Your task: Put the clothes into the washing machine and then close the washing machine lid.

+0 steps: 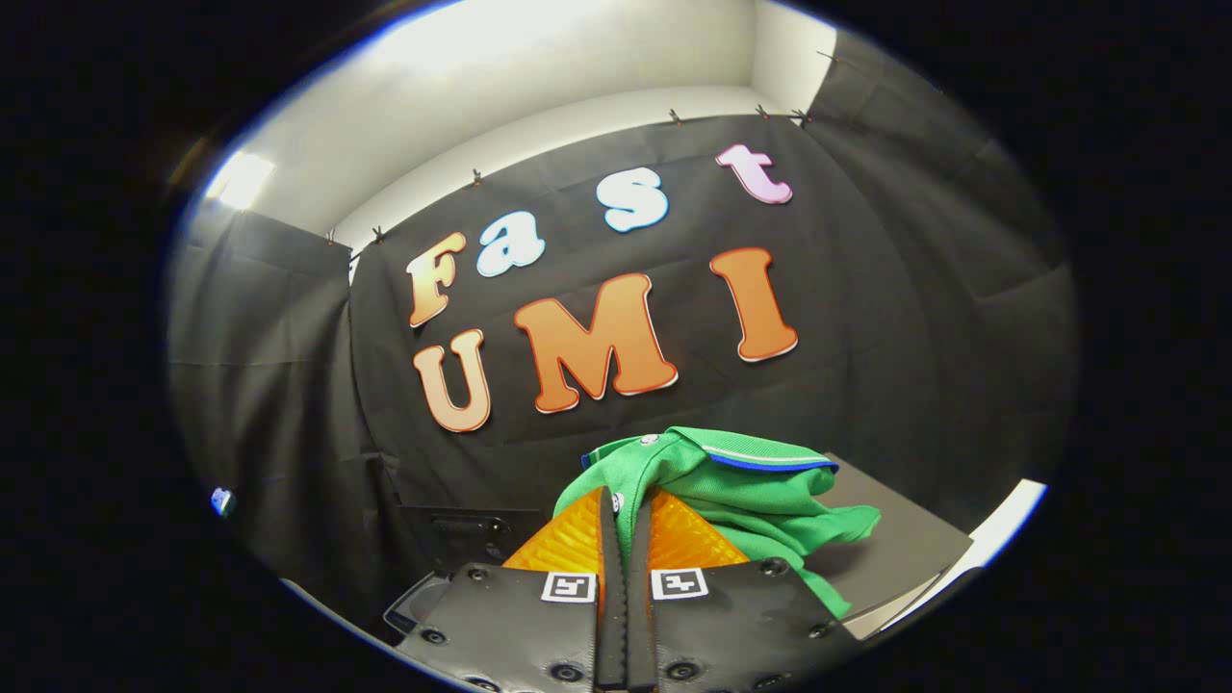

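**Black cloth lines a bright booth**

Black cloth hangs across the back wall and both side walls, pinned along its top edge by small clips. Above it runs a band of pale wall, meeting a white ceiling washed in strong light. A lamp glares high at the left corner. Low on the right lies a dark grey surface with a white edge beyond it.
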`<action>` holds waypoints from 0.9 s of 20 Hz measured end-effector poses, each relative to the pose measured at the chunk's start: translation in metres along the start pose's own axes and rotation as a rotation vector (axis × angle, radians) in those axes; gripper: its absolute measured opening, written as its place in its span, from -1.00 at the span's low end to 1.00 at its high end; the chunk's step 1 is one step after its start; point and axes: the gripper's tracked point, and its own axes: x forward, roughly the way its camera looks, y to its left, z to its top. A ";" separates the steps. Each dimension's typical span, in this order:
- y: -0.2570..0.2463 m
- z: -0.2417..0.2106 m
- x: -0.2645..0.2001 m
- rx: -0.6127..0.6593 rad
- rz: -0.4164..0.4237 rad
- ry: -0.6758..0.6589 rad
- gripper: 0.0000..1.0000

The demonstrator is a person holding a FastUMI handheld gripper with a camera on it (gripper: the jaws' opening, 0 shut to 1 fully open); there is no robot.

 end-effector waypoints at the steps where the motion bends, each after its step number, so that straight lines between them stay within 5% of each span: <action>1: 0.015 0.012 -0.004 -0.004 0.004 -0.016 -0.85; 10: 0.175 0.073 0.008 -0.046 0.100 -0.098 -0.85; 18: 0.303 0.034 0.057 -0.026 0.248 -0.054 -0.85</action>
